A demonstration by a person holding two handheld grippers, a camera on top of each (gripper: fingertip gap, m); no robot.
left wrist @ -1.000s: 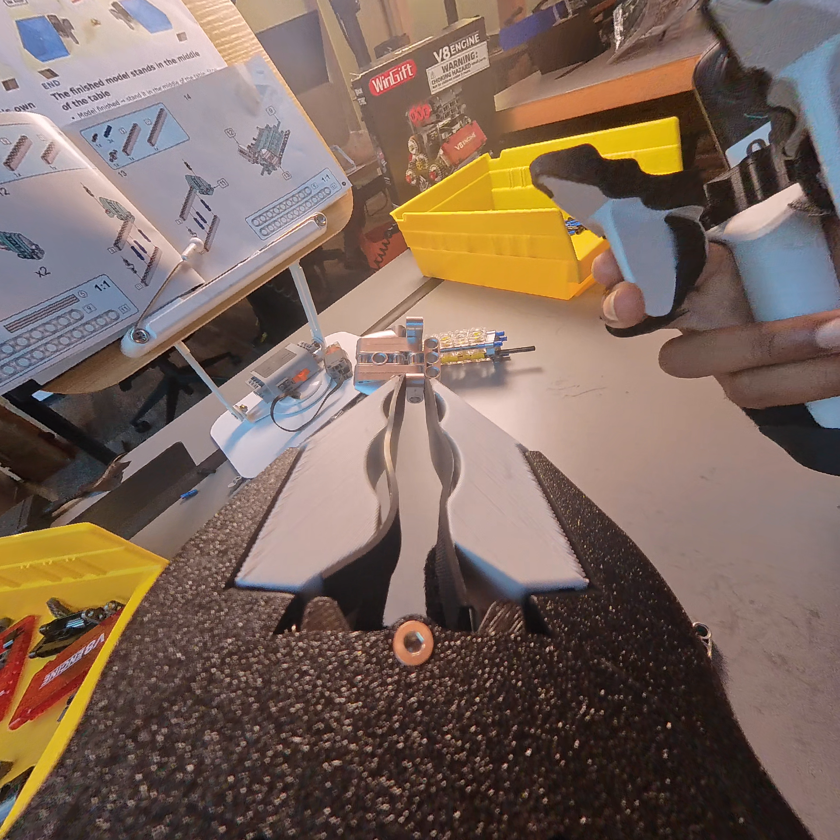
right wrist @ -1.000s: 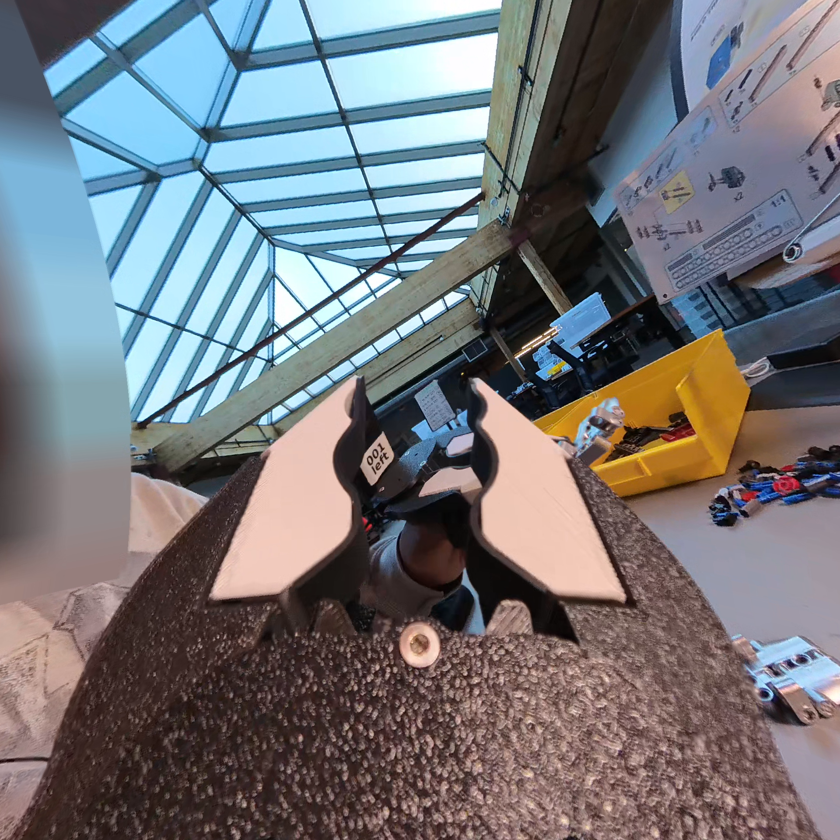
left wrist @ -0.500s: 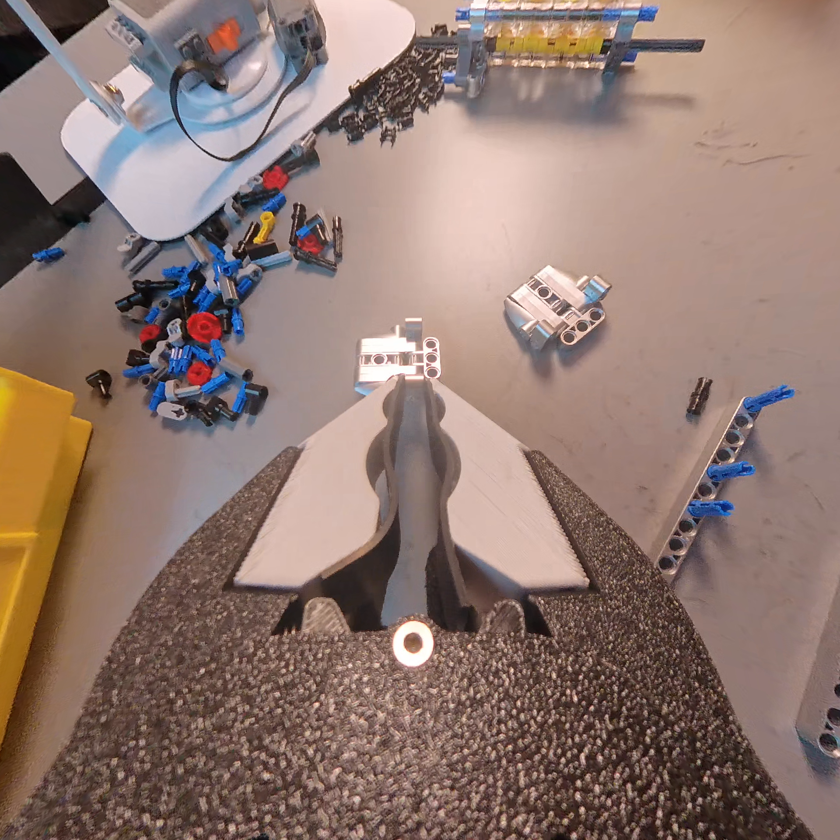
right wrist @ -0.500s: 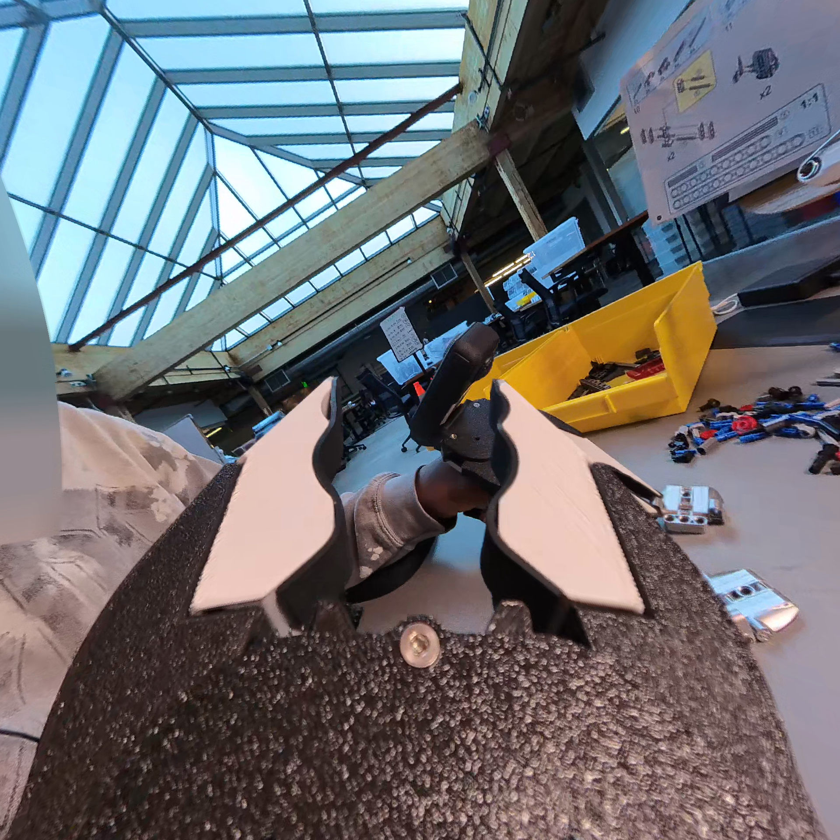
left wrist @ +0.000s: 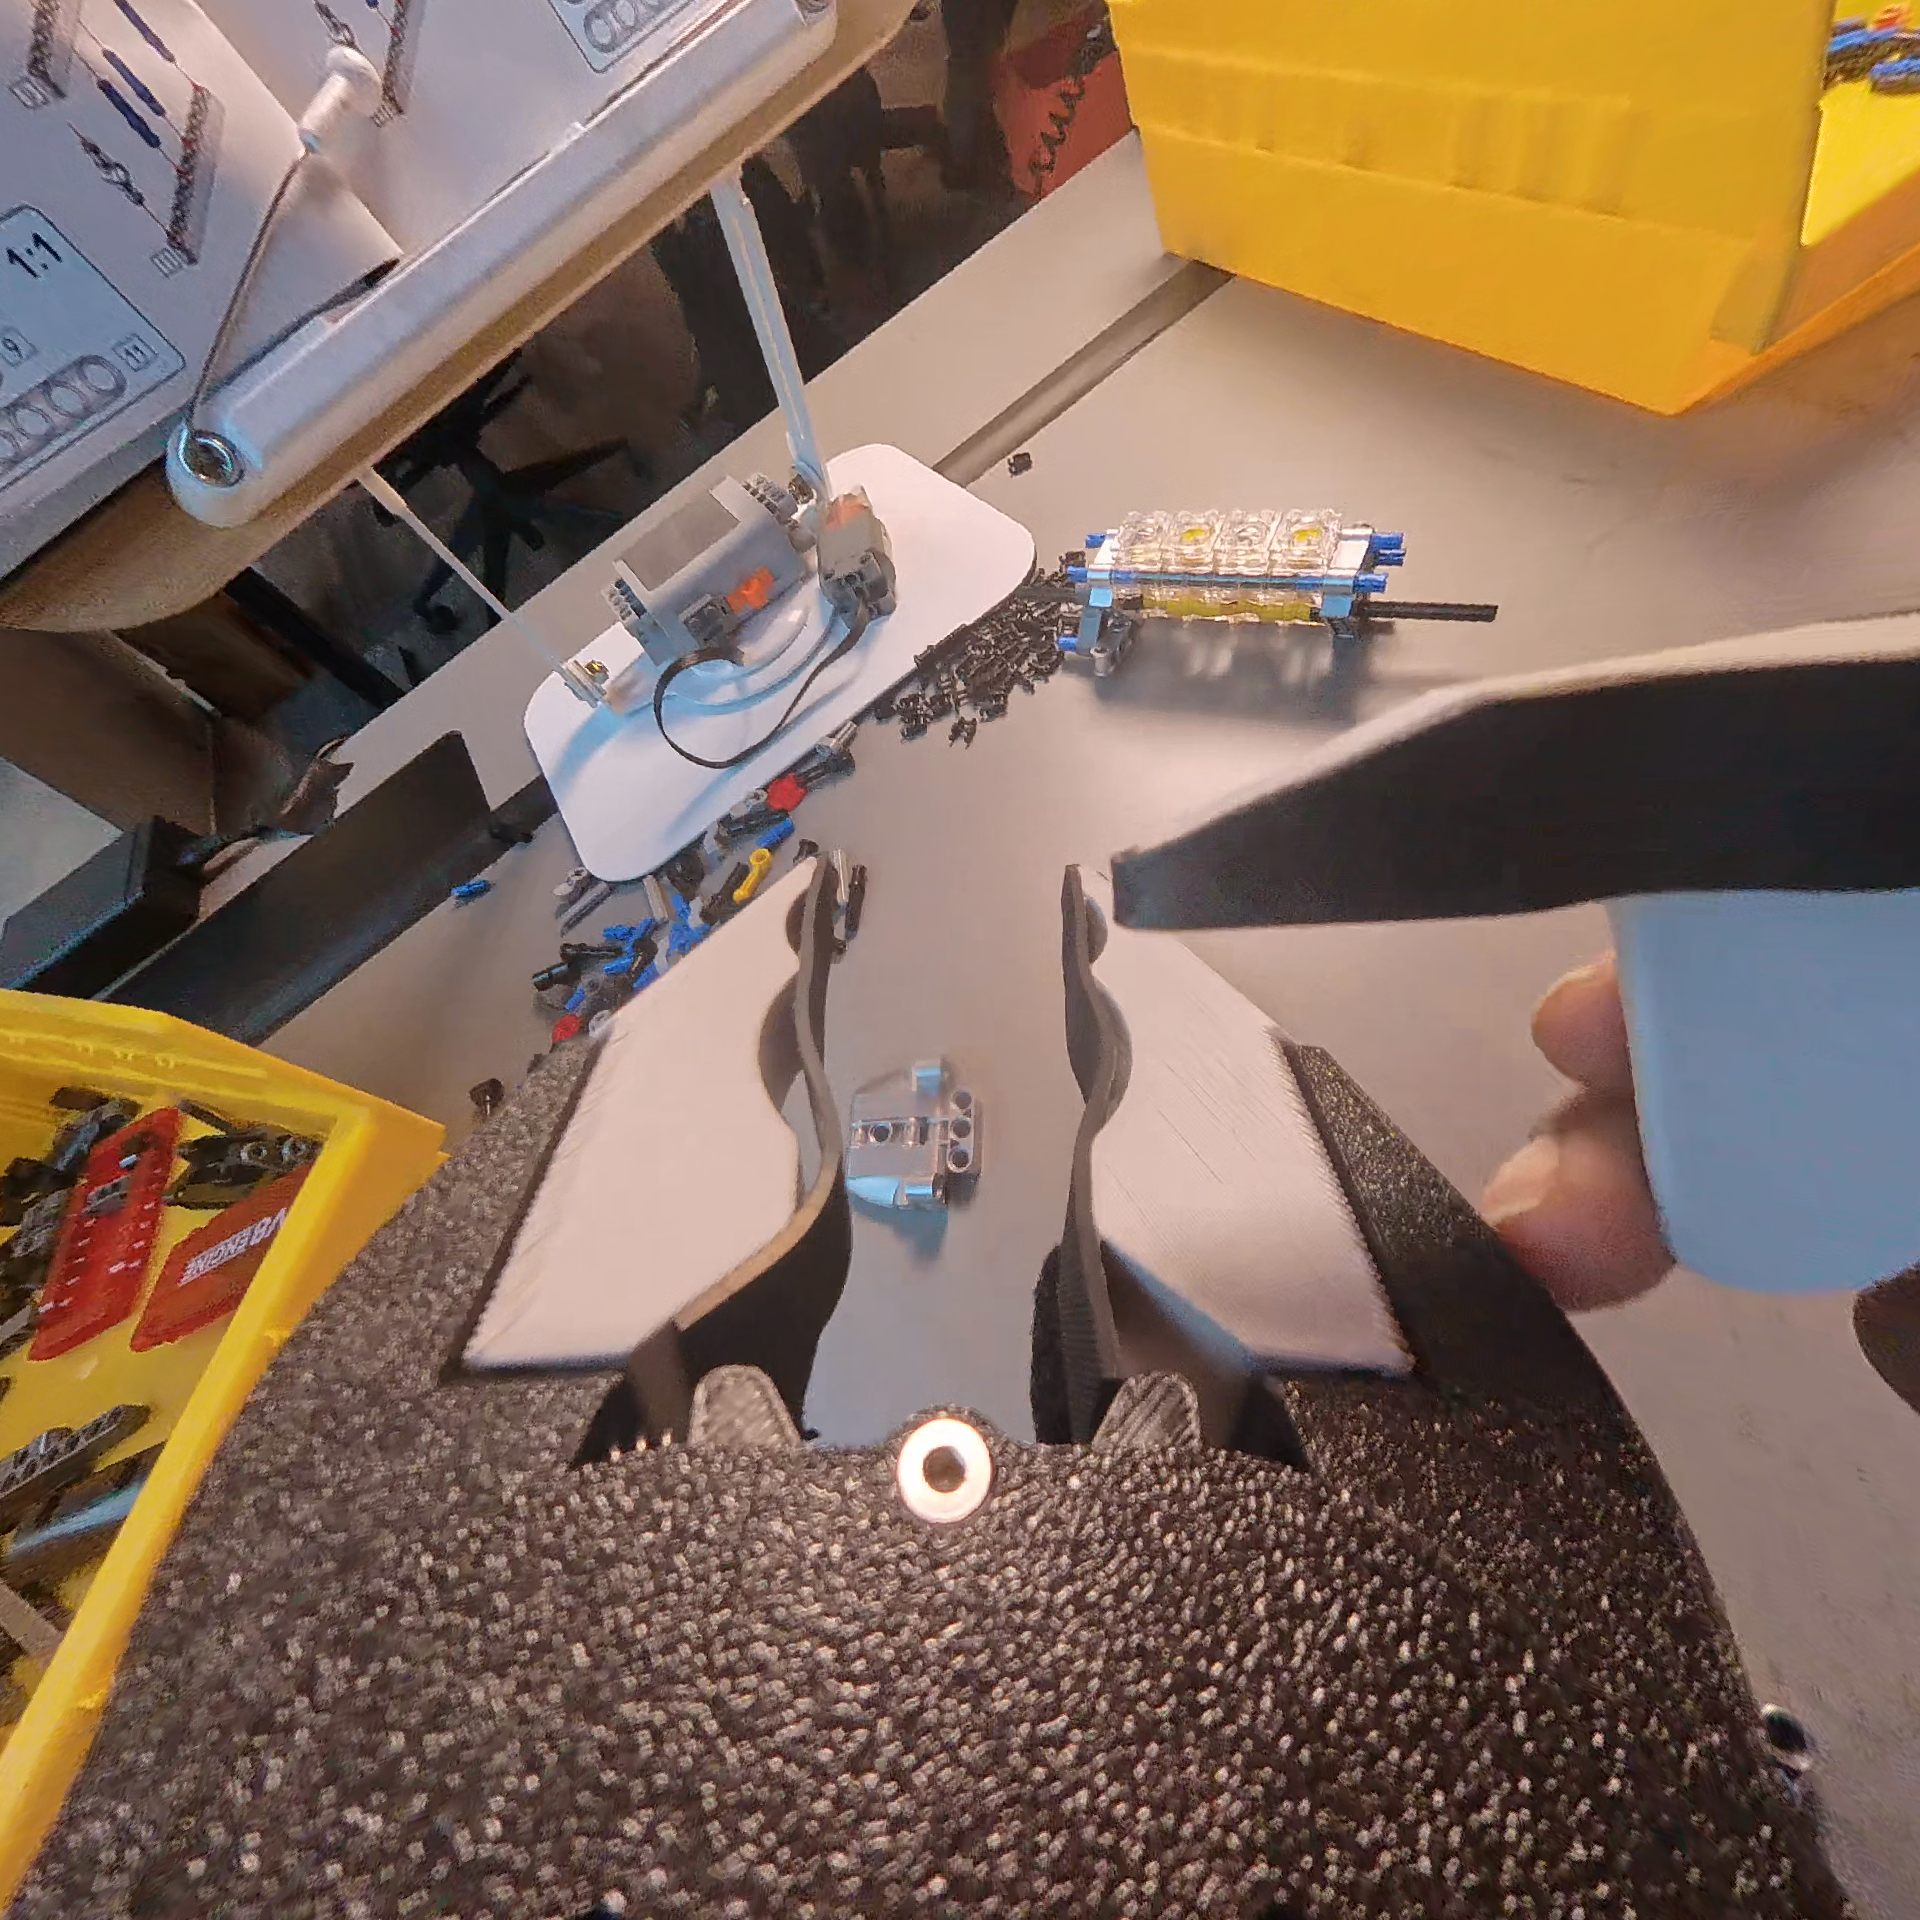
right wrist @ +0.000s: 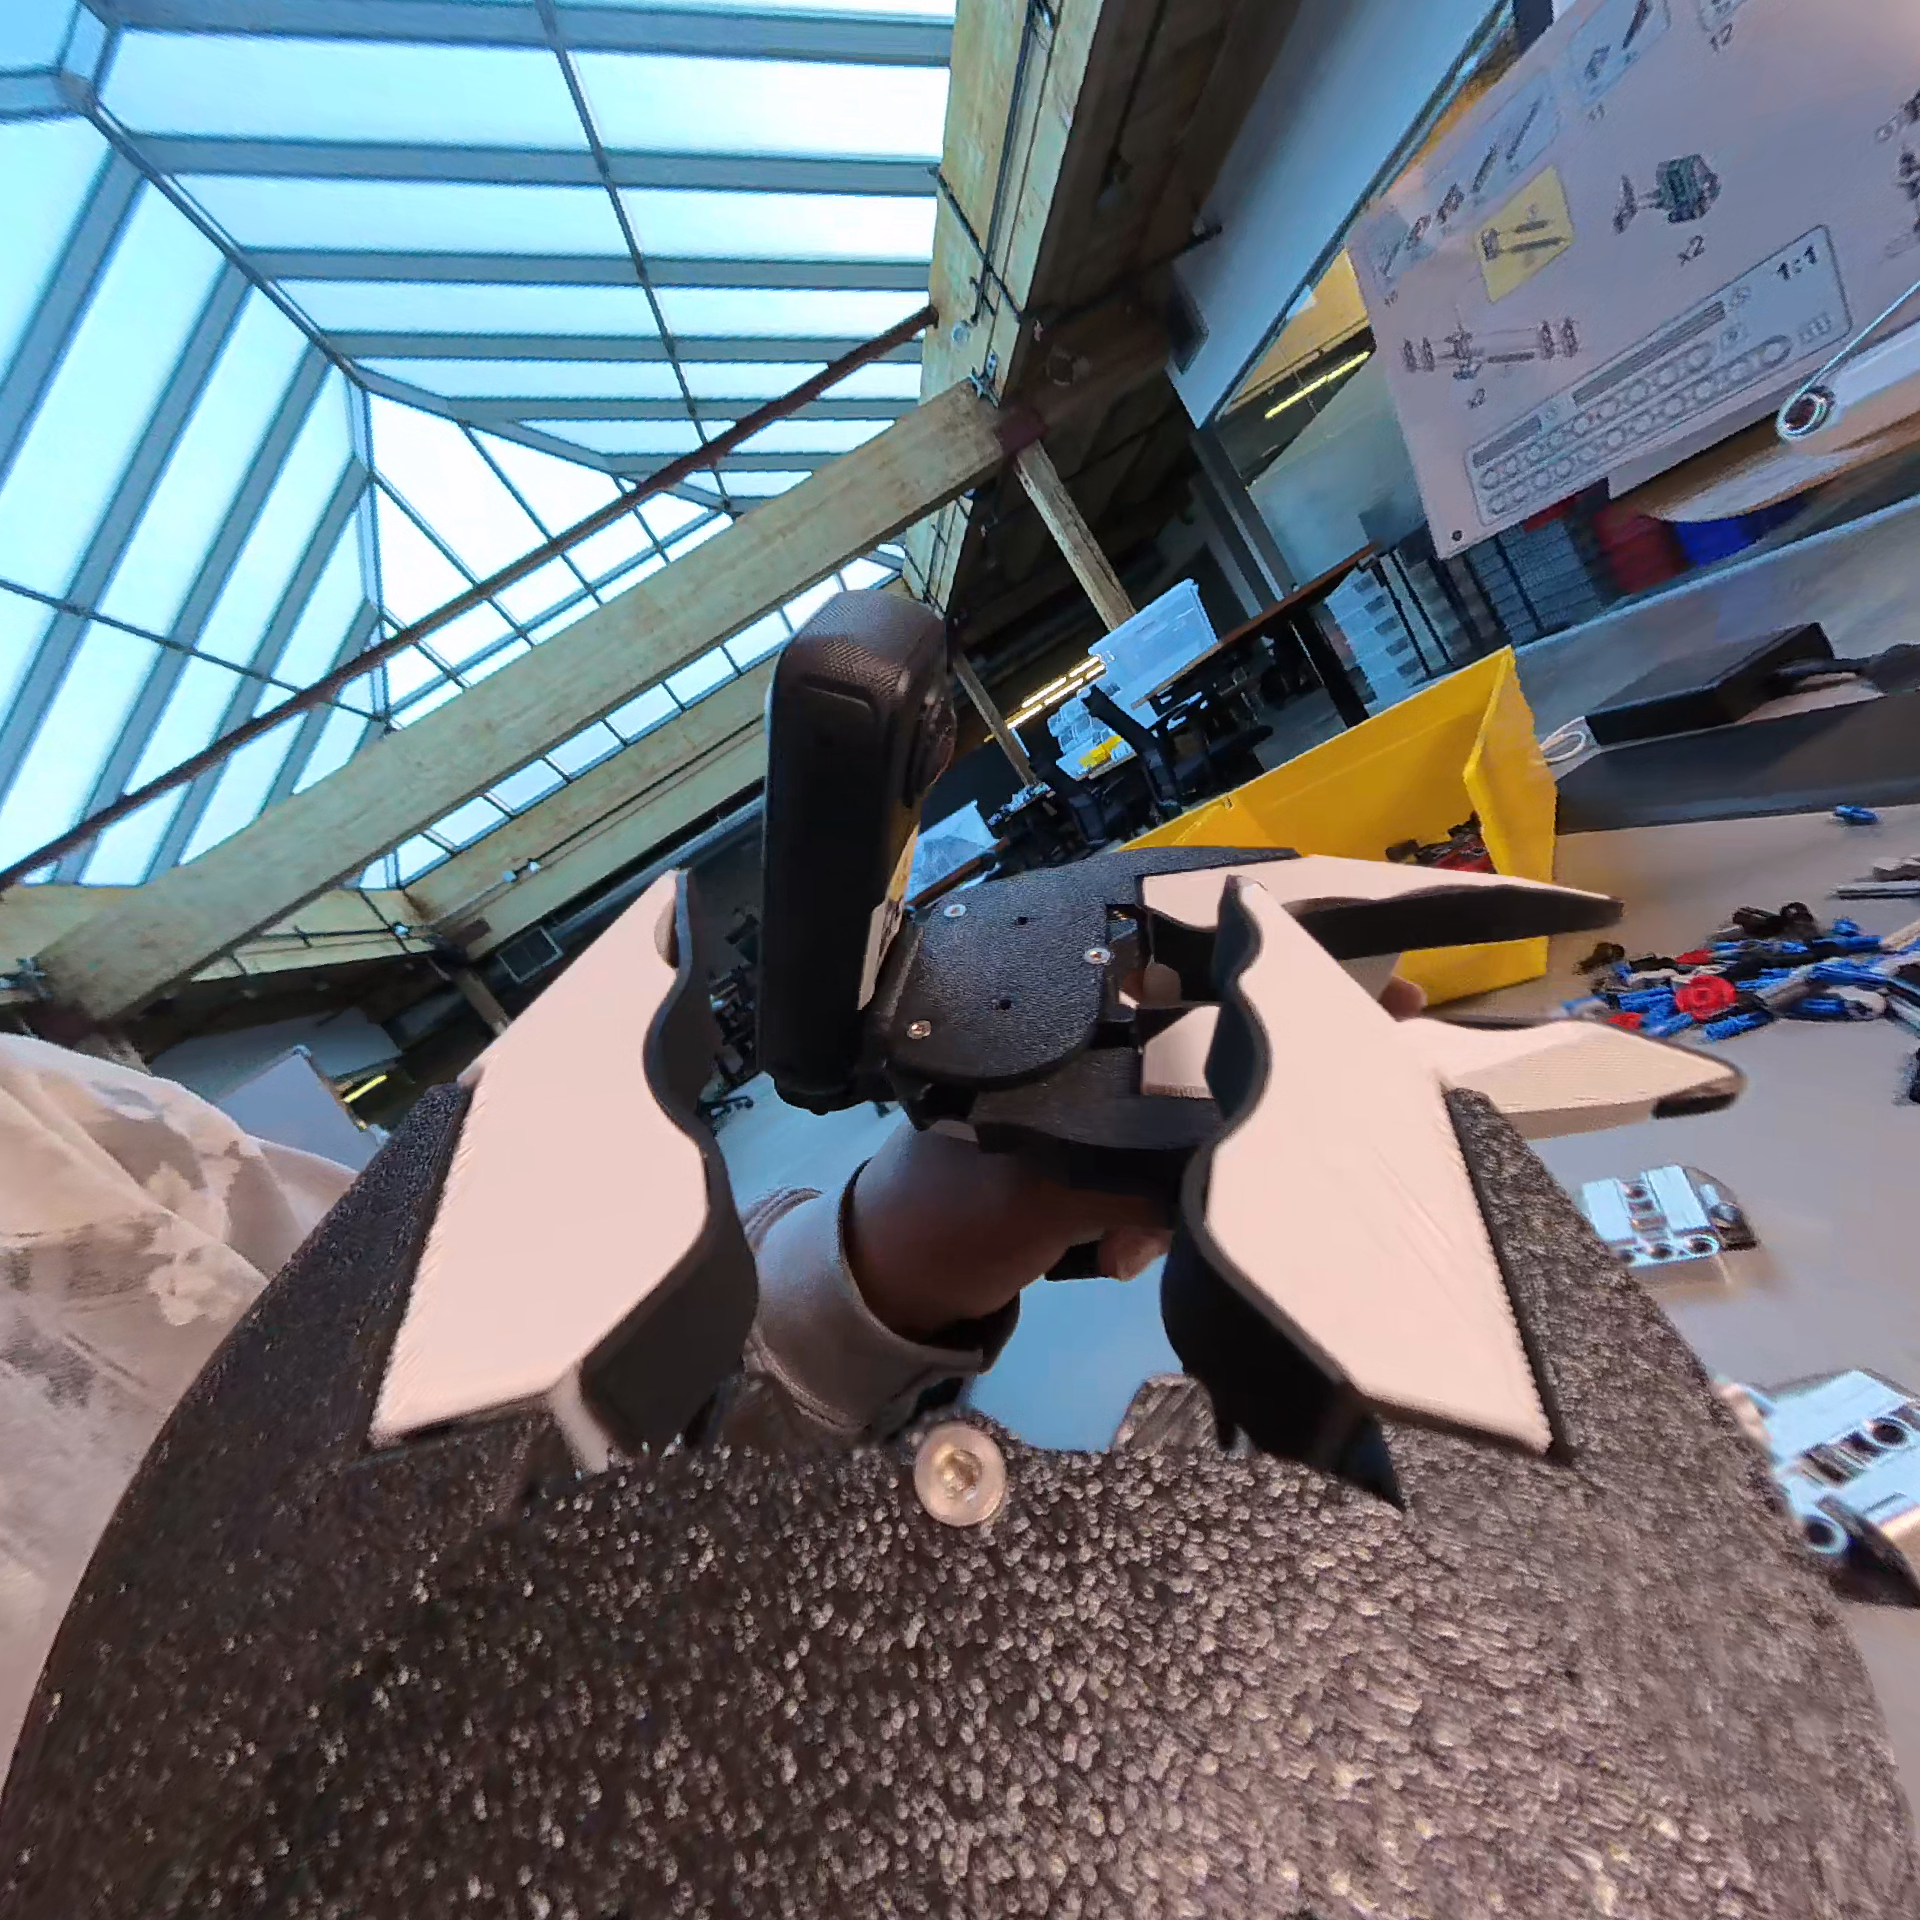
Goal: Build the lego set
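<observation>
Your left gripper (left wrist: 945,894) has its jaws wide and empty; the small grey brick piece (left wrist: 914,1148) lies on the desk (left wrist: 1299,468) between them, touching neither. Your right gripper (right wrist: 951,914) also gapes wide, holding nothing, pointed toward the left gripper.

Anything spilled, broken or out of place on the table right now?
Only loose clutter: small blue, black and red pins lie scattered on the table beside the white stand base. The grey bracket piece lies flat under the open left gripper. Nothing looks damaged.
</observation>
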